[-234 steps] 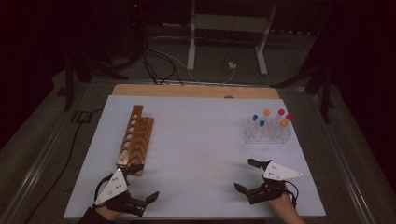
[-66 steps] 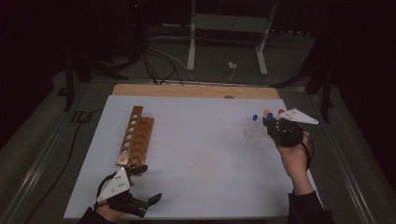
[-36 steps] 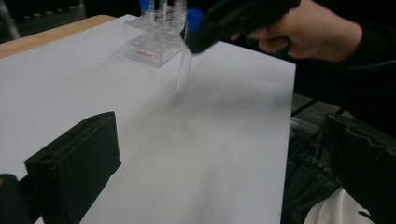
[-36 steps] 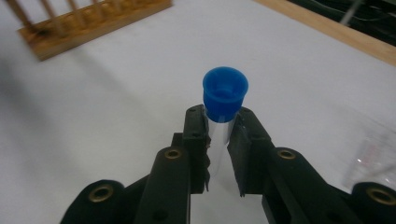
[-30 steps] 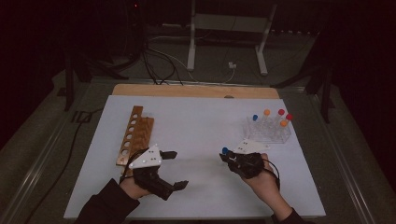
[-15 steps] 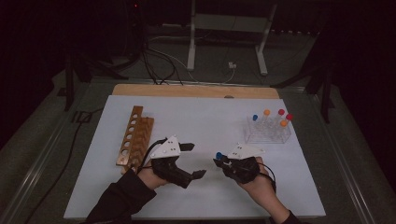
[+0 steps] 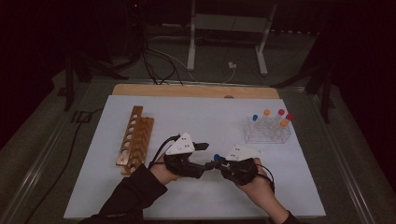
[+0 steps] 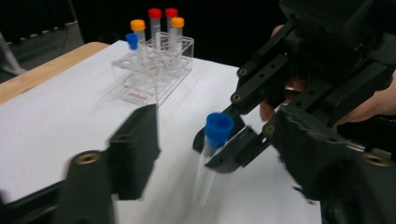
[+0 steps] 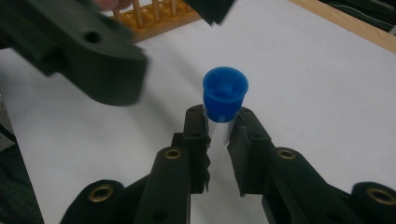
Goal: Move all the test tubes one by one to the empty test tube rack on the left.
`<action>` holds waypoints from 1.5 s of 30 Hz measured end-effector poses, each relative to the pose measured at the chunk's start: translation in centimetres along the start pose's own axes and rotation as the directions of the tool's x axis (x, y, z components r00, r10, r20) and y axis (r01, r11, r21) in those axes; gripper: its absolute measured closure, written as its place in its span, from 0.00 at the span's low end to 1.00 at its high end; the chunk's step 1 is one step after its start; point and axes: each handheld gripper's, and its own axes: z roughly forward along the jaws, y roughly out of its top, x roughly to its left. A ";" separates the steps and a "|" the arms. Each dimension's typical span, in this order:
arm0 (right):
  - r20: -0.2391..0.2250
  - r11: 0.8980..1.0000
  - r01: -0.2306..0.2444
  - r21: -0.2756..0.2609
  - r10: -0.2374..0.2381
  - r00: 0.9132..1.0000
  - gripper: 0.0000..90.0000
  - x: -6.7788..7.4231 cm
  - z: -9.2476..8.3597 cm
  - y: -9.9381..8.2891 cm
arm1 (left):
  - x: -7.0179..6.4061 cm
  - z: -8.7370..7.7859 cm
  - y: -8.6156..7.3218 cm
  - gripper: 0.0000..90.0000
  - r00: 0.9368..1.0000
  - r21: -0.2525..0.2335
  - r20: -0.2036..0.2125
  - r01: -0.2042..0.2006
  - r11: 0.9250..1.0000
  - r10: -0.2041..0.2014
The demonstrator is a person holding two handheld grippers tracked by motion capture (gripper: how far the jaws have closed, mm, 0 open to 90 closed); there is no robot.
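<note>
A white table with a wooden strip along its far edge stands in a dark room. At the left lies a wooden rack, its holes apparently empty. The left gripper has just been closing, its jaws apart around the blue-capped tube. The right gripper clamps that tube below its cap. Farther right, a clear rack holds five capped tubes.

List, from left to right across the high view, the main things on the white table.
wooden rack → left gripper → blue-capped tube → right gripper → clear rack of capped tubes
</note>
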 end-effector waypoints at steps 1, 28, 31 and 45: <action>-0.002 1.000 0.000 0.000 0.000 1.000 0.86 0.0 0.0 0.0 | 0.0 0.1 0.1 0.49 1.000 0.002 -0.003 -0.007 1.000 0.007; -0.008 1.000 -0.005 0.002 0.006 1.000 0.86 -0.1 0.0 -0.1 | 0.2 2.0 0.0 0.86 0.999 0.066 0.019 -0.044 0.997 0.042; -0.011 1.000 -0.005 0.002 0.005 1.000 0.86 -0.1 0.0 -0.1 | 0.1 2.0 0.0 0.86 0.998 0.069 0.018 -0.056 0.996 0.055; -0.002 0.999 -0.029 -0.039 0.028 1.000 0.60 -0.3 -0.1 -0.1 | 0.7 0.8 0.4 0.86 0.997 0.063 -0.038 -0.058 0.996 0.061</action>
